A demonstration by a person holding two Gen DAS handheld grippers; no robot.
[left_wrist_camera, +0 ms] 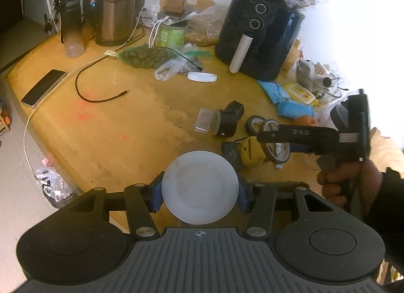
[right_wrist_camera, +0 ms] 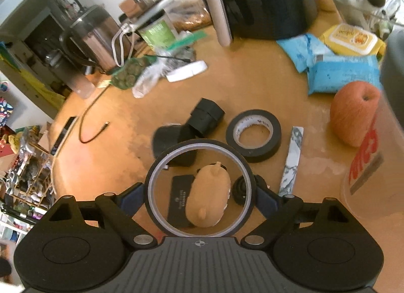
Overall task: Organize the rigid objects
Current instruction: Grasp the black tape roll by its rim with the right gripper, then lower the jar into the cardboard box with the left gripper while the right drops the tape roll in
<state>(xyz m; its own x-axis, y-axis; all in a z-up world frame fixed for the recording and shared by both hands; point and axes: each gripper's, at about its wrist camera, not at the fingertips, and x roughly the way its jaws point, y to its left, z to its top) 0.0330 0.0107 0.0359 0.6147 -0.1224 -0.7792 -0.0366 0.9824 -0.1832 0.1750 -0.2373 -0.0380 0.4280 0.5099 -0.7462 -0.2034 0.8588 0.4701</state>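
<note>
My left gripper (left_wrist_camera: 200,193) is shut on a round white lid (left_wrist_camera: 200,187), held above the wooden table's near edge. My right gripper (right_wrist_camera: 200,195) is shut on a black tape roll (right_wrist_camera: 199,148), held above a yellow toy (right_wrist_camera: 208,197) and a black card (right_wrist_camera: 179,198). In the left wrist view the right gripper (left_wrist_camera: 275,139) shows at the right with its tape roll (left_wrist_camera: 274,141) over the yellow toy (left_wrist_camera: 252,151). A second black tape roll (right_wrist_camera: 253,135) lies flat on the table. A black two-part holder (right_wrist_camera: 189,129) lies left of it.
A black air fryer (left_wrist_camera: 260,33), kettle (left_wrist_camera: 113,10), bottle (left_wrist_camera: 72,24), phone (left_wrist_camera: 44,88), cable (left_wrist_camera: 98,91), green tub (left_wrist_camera: 173,34) and white lid (left_wrist_camera: 202,76) stand further back. Blue wipe packs (right_wrist_camera: 341,73), an orange yarn ball (right_wrist_camera: 353,113) and a marbled strip (right_wrist_camera: 293,159) lie right.
</note>
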